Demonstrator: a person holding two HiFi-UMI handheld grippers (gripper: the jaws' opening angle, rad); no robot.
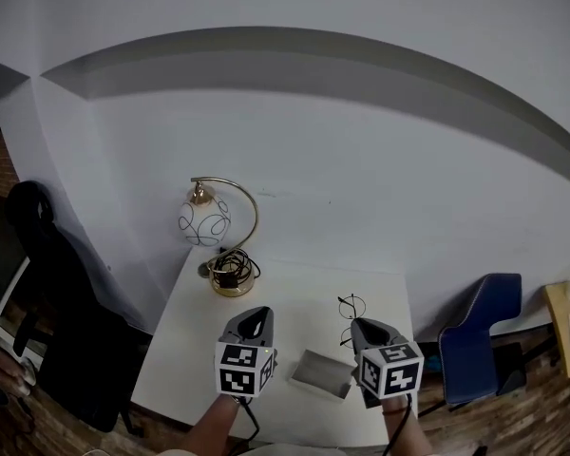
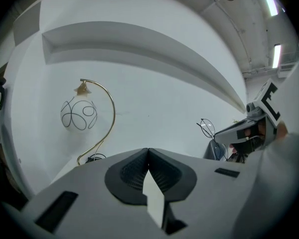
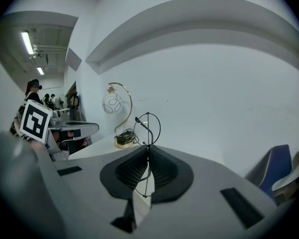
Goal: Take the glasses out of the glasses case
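Observation:
Thin black wire glasses [image 1: 350, 309] hang above the white table [image 1: 190, 340], pinched by my right gripper [image 1: 360, 324]. In the right gripper view the jaws are shut on the frame, and one round lens [image 3: 148, 128] sticks up past the tips of the right gripper [image 3: 148, 147]. The grey glasses case [image 1: 323, 372] lies open on the table between the two grippers, below and left of the glasses. My left gripper [image 1: 255, 313] hovers left of the case, shut with nothing in it [image 2: 148, 151]. From the left gripper view the glasses [image 2: 207, 127] show to the right.
A gold arc lamp [image 1: 218, 231] with a round glass shade and a coiled black cord stands at the table's back left. A blue chair [image 1: 480, 335] is right of the table, a black chair [image 1: 57, 302] left. A white wall rises behind.

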